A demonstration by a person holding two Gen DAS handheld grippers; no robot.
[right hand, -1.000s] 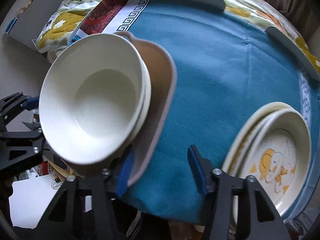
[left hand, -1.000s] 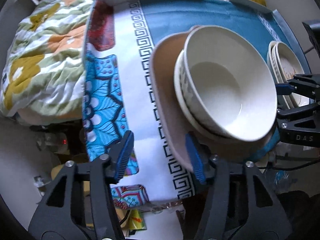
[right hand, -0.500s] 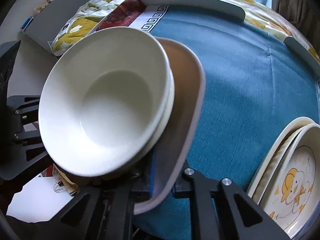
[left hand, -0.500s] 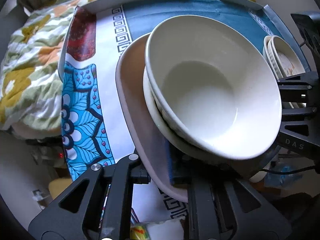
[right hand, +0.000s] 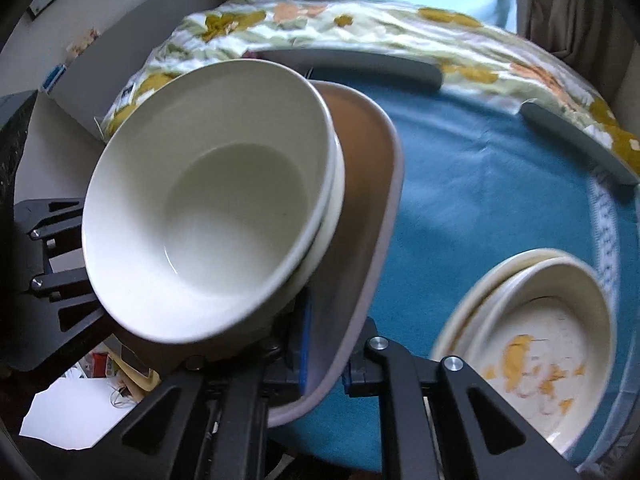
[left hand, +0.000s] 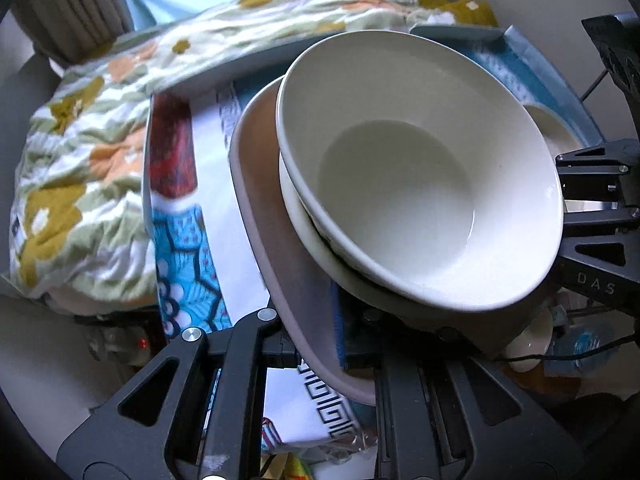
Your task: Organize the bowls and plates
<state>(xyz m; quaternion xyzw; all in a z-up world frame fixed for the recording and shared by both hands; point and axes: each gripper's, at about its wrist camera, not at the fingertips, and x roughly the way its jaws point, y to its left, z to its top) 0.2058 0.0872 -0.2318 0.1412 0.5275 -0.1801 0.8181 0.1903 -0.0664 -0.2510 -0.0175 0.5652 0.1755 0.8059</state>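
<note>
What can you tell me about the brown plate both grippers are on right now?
The brown plate is a matte, taupe-brown dish with rounded corners and a low raised rim, plastic or stoneware by its look. It is tilted, apparently lifted off the blue cloth. The left gripper and right gripper each clamp an opposite edge. Two nested cream bowls sit on it, covering most of its face. No chips or food visible.

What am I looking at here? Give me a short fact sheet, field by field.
Held item: brown plate, gripped at opposite rims
On it: two stacked cream bowls
Left gripper: shut on the plate rim
Right gripper: shut on the plate rim
On the table: stacked duck-print plates
Surface: blue cloth
</note>
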